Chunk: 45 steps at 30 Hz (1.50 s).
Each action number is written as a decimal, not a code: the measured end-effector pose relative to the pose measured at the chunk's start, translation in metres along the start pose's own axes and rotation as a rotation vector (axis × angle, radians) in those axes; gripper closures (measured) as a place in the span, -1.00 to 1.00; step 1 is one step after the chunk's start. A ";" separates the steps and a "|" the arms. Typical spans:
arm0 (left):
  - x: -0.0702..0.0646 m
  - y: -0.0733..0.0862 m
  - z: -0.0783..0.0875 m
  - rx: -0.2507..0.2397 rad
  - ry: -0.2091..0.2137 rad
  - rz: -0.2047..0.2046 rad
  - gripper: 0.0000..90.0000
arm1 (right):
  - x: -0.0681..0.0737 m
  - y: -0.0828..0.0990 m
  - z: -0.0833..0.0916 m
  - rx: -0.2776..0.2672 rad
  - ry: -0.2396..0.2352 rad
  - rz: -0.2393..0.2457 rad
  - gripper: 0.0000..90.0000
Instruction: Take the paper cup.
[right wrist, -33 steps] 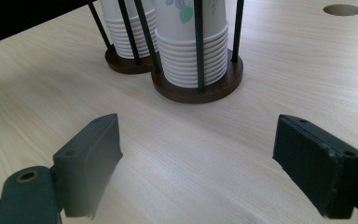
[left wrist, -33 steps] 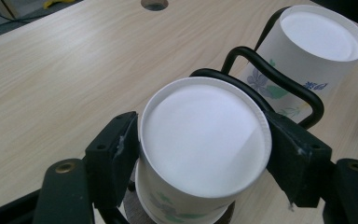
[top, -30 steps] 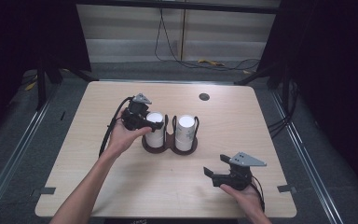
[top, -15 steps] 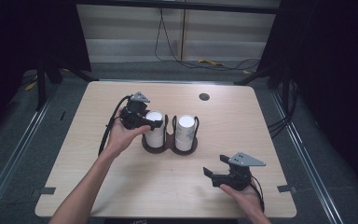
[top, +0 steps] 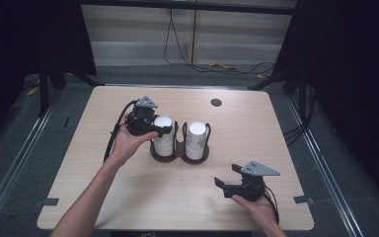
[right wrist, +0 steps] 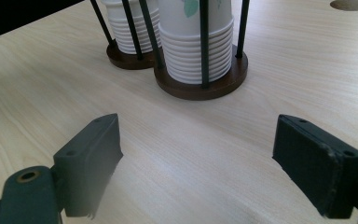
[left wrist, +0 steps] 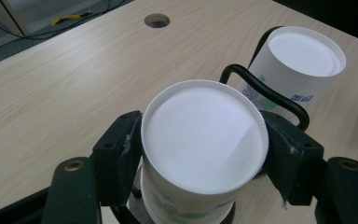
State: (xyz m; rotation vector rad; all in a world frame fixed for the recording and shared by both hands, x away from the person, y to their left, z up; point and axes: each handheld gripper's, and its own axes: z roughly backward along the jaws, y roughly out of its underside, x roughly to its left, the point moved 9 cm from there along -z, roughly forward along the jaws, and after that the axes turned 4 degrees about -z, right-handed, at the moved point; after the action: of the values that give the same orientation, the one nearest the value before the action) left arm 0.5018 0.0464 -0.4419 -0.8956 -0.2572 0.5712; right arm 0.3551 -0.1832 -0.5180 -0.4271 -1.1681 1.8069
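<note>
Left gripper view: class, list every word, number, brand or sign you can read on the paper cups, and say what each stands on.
No text can be read with certainty.
Far cup, side wall: a short blue mark, perhaps two characters, too small and blurred to read.
Same cup: a green and purple leaf print, a picture, not writing.
Near cup, lower wall: a green leaf print only, no lettering visible.

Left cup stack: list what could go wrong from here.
1. The left gripper has its jaws pressed on the top cup of the left stack; nested cups below may lift along with it.
2. The thin paper rim could crush under the squeeze.
3. The black wire holder could tip or drag, since the right gripper rests open and apart from it.
</note>
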 end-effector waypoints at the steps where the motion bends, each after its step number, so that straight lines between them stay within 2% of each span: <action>1: 0.000 -0.001 0.001 -0.005 0.000 0.005 -0.25 | 0.000 0.000 0.000 0.000 -0.001 0.000 -0.66; 20: 0.001 -0.007 0.008 -0.061 -0.012 -0.006 -0.25 | 0.000 0.001 -0.001 0.006 0.000 -0.003 -0.66; 22: 0.001 -0.009 0.009 -0.079 -0.010 0.005 -0.25 | 0.000 0.001 -0.001 0.008 0.000 0.000 -0.66; 26: 0.001 -0.010 0.010 -0.086 -0.003 0.011 -0.25 | 0.000 0.001 -0.001 0.007 0.000 -0.001 -0.66; 29: 0.001 -0.014 0.013 -0.115 0.008 0.027 -0.25 | 0.000 0.001 -0.001 0.006 0.001 -0.003 -0.66; 35: 0.003 -0.017 0.017 -0.127 0.000 0.025 -0.25 | 0.000 0.001 -0.001 0.006 0.000 -0.001 -0.66; 42: 0.002 -0.023 0.022 -0.168 0.028 0.046 -0.25 | 0.000 0.001 -0.001 0.006 -0.001 -0.001 -0.66; 45: 0.003 -0.025 0.025 -0.178 0.027 0.050 -0.25 | 0.001 0.001 -0.001 0.005 -0.002 0.000 -0.66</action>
State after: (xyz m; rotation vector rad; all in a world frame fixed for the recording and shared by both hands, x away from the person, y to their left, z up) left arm 0.5021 0.0529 -0.4069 -1.0840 -0.2645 0.5882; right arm 0.3551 -0.1823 -0.5190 -0.4228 -1.1645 1.8099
